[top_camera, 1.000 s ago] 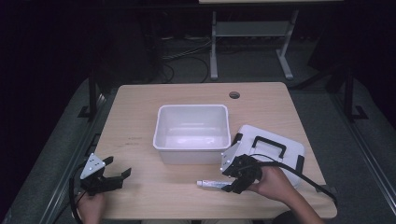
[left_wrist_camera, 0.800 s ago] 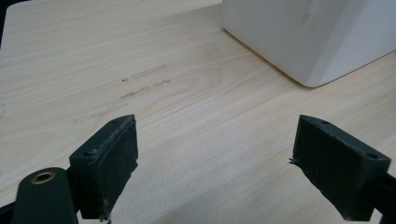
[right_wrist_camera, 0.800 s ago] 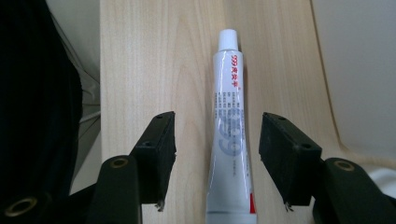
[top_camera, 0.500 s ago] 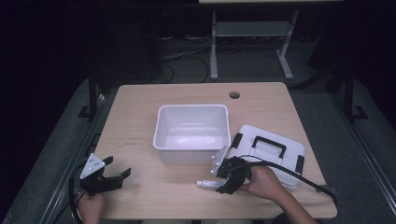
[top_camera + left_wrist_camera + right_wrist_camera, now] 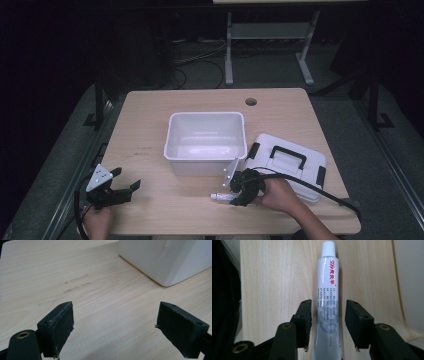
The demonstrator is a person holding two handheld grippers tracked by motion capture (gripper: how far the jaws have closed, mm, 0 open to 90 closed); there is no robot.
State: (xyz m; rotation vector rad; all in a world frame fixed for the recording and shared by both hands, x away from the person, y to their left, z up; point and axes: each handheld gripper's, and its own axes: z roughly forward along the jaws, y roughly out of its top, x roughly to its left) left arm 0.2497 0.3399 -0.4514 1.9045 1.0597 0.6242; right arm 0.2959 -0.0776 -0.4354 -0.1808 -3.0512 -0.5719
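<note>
High view: your right gripper (image 5: 239, 196) sits low on the table (image 5: 150, 130) at the near edge, just in front of the white bin (image 5: 206, 142), with the white tube (image 5: 220, 197) lying flat and poking out to its left. Your left gripper (image 5: 116, 190) is parked well apart at the near left corner, jaws spread, nothing in them. The bin looks empty from here. The white lid (image 5: 290, 162) with its black handle lies flat beside the bin's right side, just behind your right hand (image 5: 277, 194).

Left gripper view: your left gripper (image 5: 115, 325) has its 2 pads wide apart over bare wood, nothing between them. You get the bin (image 5: 165, 260) corner up close at top right, its inside hidden from this angle.

Right gripper view: this gives what the high view can't. The tube (image 5: 328, 300) runs straight up between the 2 pads of your right gripper (image 5: 328, 320), cap pointing away, red print and small grey text on the body. Your jaws have just been closing with the tube between them; slim gaps show on both sides, so no pinch yet. The tube rests on the wood.
</note>
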